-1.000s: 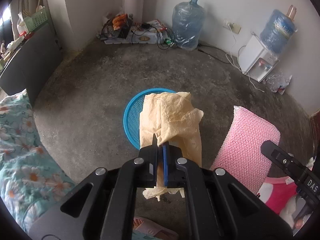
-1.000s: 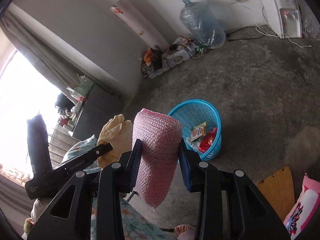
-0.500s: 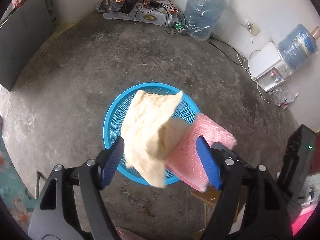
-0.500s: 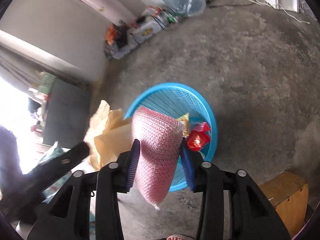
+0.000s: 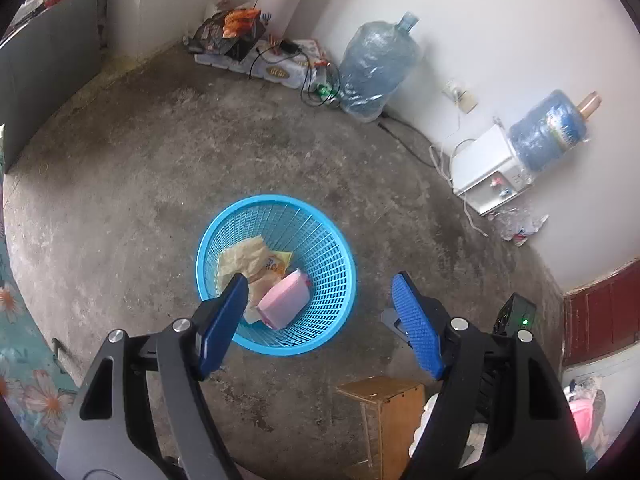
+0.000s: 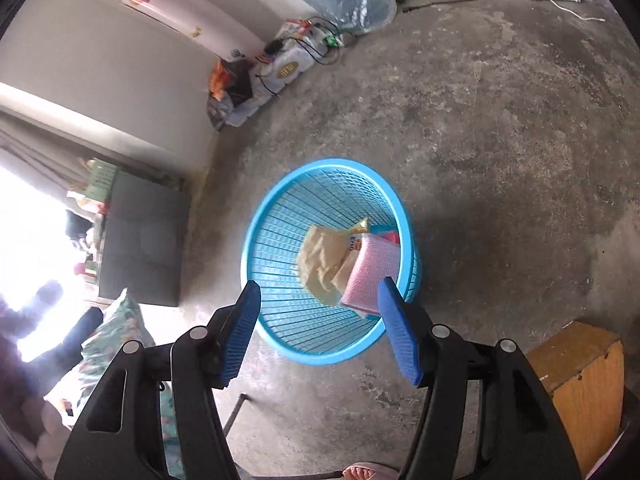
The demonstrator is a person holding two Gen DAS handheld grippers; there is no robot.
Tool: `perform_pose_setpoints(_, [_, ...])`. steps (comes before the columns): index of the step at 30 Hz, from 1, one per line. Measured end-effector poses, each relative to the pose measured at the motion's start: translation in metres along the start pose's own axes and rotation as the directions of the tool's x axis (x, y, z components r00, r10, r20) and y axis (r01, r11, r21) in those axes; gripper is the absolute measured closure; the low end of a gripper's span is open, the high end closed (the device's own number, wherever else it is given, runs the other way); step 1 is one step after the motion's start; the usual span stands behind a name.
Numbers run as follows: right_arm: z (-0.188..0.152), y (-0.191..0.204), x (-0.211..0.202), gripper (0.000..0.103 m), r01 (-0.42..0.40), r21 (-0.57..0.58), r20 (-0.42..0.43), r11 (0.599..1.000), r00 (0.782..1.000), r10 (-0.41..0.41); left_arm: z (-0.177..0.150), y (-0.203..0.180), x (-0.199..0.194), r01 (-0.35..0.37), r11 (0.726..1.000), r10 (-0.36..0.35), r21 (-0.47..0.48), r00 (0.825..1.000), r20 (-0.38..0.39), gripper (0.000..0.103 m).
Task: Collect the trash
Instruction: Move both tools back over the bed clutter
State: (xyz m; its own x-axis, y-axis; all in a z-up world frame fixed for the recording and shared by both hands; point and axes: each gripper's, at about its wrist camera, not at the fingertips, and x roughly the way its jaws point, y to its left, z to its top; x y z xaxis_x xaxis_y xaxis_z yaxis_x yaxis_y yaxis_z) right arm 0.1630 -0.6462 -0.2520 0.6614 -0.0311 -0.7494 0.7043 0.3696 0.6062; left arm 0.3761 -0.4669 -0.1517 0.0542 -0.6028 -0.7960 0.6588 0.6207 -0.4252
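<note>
**Both loads dropped into basket**

Concrete floor [image 5: 120,152] stained, bare around blue basket [image 5: 336,256]; water jug [image 5: 376,68] at 1 o'clock by wall; tan paper [image 5: 240,256] and pink foam net [image 5: 284,300] now inside basket, a second ago pinched; left gripper [image 5: 320,320] spread, empty; right gripper [image 6: 320,328] opening, empty; deposit judged complete.

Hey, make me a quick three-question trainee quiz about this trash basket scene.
1. True or false: the pink mesh pad lies inside the blue basket.
2. What lies beside it in the basket?
A) tan paper
B) a bottle
3. Fill in: the left hand-held gripper holds ____.

Key: 1 true; 2 A, the tan paper; 3 nothing.
</note>
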Motion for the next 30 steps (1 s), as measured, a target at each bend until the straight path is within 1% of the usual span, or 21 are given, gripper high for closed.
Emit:
perform_pose_setpoints(3, [-0.015, 0.009, -0.034, 0.042, -0.047, -0.036, 0.022, 0.998, 0.999, 0.048, -0.009, -0.003, -0.052, 0.034, 0.999, -0.033, -0.009, 0.996, 0.079, 0.029])
perform_pose_setpoints(5, [-0.026, 0.018, -0.058, 0.035, -0.070, -0.069, 0.043, 0.995, 0.996, 0.073, -0.019, -0.002, -0.085, 0.064, 0.997, -0.059, -0.038, 0.990, 0.125, 0.029])
perform_pose_setpoints(7, [-0.035, 0.031, -0.082, 0.032, -0.099, -0.113, 0.067, 0.989, 0.992, 0.107, -0.032, 0.000, -0.117, 0.088, 0.994, -0.078, -0.060, 0.984, 0.161, 0.029])
perform_pose_setpoints(9, [-0.043, 0.047, -0.103, 0.028, -0.120, -0.168, 0.084, 0.978, 0.987, 0.136, -0.049, 0.001, -0.155, 0.109, 0.991, -0.089, -0.083, 0.972, 0.217, 0.029])
perform_pose_setpoints(11, [-0.047, 0.062, -0.120, 0.023, -0.147, -0.214, 0.090, 0.966, 0.981, 0.169, -0.069, 0.003, -0.194, 0.110, 0.988, -0.076, -0.106, 0.957, 0.278, 0.028])
perform_pose_setpoints(13, [-0.053, 0.079, -0.134, 0.021, -0.171, -0.255, 0.092, 0.952, 0.975, 0.200, -0.091, 0.008, -0.236, 0.113, 0.985, -0.060, -0.129, 0.932, 0.356, 0.026])
perform_pose_setpoints(15, [-0.060, 0.097, -0.150, 0.017, -0.194, -0.296, 0.097, 0.935, 0.968, 0.231, -0.117, 0.012, -0.275, 0.102, 0.984, -0.030, -0.145, 0.904, 0.426, 0.025])
perform_pose_setpoints(16, [-0.065, 0.106, -0.156, 0.011, -0.198, -0.315, 0.097, 0.928, 0.966, 0.239, -0.129, 0.014, -0.293, 0.091, 0.985, -0.014, -0.150, 0.891, 0.453, 0.025])
perform_pose_setpoints(17, [-0.071, 0.114, -0.163, 0.008, -0.199, -0.332, 0.096, 0.922, 0.965, 0.243, -0.141, 0.016, -0.309, 0.076, 0.985, 0.008, -0.158, 0.881, 0.474, 0.024])
perform_pose_setpoints(19, [-0.084, 0.131, -0.174, 0.007, -0.223, -0.367, 0.074, 0.903, 0.961, 0.267, -0.167, 0.020, -0.341, 0.045, 0.983, 0.053, -0.179, 0.858, 0.510, 0.022])
perform_pose_setpoints(21, [-0.099, 0.147, -0.181, 0.007, -0.271, -0.396, 0.017, 0.877, 0.953, 0.302, -0.191, 0.026, -0.369, 0.019, 0.980, 0.093, -0.198, 0.837, 0.539, 0.021])
perform_pose_setpoints(24, [-0.120, 0.170, -0.193, 0.007, -0.299, -0.448, -0.035, 0.842, 0.948, 0.318, -0.236, 0.035, -0.406, -0.029, 0.969, 0.168, -0.244, 0.802, 0.573, 0.020])
perform_pose_setpoints(27, [-0.141, 0.193, -0.200, 0.007, -0.318, -0.483, -0.087, 0.816, 0.944, 0.317, -0.280, 0.048, -0.435, -0.065, 0.954, 0.230, -0.292, 0.784, 0.576, 0.020])
perform_pose_setpoints(30, [-0.164, 0.219, -0.206, 0.007, -0.356, -0.519, -0.151, 0.777, 0.933, 0.327, -0.326, 0.062, -0.460, -0.118, 0.931, 0.308, -0.345, 0.760, 0.572, 0.020])
